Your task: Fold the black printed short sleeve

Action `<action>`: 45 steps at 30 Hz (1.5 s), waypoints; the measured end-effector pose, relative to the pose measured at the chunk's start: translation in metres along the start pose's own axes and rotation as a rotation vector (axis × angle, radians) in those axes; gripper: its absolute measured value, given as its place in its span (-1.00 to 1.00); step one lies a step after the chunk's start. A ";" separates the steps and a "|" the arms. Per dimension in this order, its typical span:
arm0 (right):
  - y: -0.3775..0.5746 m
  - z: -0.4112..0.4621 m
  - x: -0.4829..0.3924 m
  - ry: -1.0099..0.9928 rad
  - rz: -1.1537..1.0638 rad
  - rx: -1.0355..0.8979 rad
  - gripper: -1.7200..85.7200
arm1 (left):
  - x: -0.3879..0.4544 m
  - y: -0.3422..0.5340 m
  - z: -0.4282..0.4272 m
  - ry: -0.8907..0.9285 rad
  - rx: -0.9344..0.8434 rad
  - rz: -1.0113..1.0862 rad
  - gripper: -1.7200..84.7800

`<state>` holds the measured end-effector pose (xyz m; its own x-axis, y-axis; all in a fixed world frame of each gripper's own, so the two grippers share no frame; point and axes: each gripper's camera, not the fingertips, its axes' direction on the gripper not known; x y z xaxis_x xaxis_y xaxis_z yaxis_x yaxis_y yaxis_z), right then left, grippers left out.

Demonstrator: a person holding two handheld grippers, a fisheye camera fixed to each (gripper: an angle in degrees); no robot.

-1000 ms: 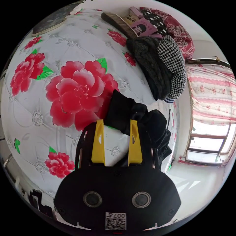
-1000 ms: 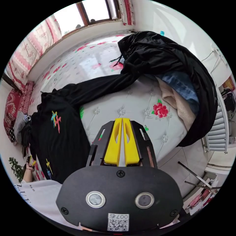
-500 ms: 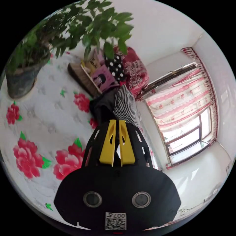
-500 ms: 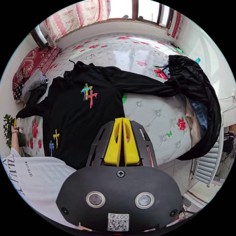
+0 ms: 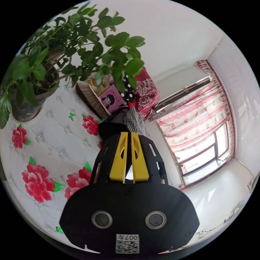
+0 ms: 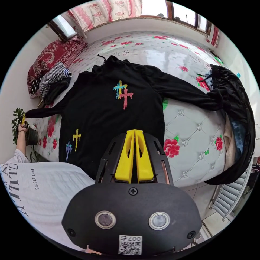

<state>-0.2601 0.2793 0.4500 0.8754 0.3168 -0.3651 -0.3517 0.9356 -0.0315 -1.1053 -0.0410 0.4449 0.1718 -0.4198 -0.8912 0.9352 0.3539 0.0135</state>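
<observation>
The black printed top (image 6: 108,113) lies spread flat on the flowered bed (image 6: 189,135), sleeves out to both sides. My right gripper (image 6: 134,135) is closed over its hem, apparently pinching it. My left gripper (image 5: 127,138), nearly closed, seems to clamp dark cloth near the potted plant (image 5: 32,81).

Daylight pours through the window (image 5: 201,158) ahead of me, under a pink floral curtain (image 5: 197,116) on a white wall (image 5: 173,35). A tufted white bed cover (image 6: 189,127) with red flowers spreads below; a potted plant (image 5: 32,89) stands at its left edge.
</observation>
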 end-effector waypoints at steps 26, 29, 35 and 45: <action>0.012 0.163 0.058 -0.302 0.103 0.047 -0.87 | 0.183 0.473 0.221 -0.011 -0.897 0.693 -0.58; -0.048 0.192 0.036 -0.297 0.015 0.074 -0.87 | 0.148 0.462 0.227 -0.142 -0.872 0.627 -0.59; -0.156 0.259 -0.005 -0.300 -0.089 0.068 -0.85 | 0.116 0.463 0.262 -0.234 -0.851 0.554 -0.59; -0.185 0.268 -0.036 -0.577 -0.345 0.109 -0.95 | 0.085 0.512 0.335 -0.337 -0.953 0.645 -0.60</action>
<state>-0.1373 0.1364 0.7178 0.9788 0.0017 0.2046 -0.0118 0.9988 0.0483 -0.5086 -0.1750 0.5280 0.7300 -0.0851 -0.6782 0.0659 0.9964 -0.0542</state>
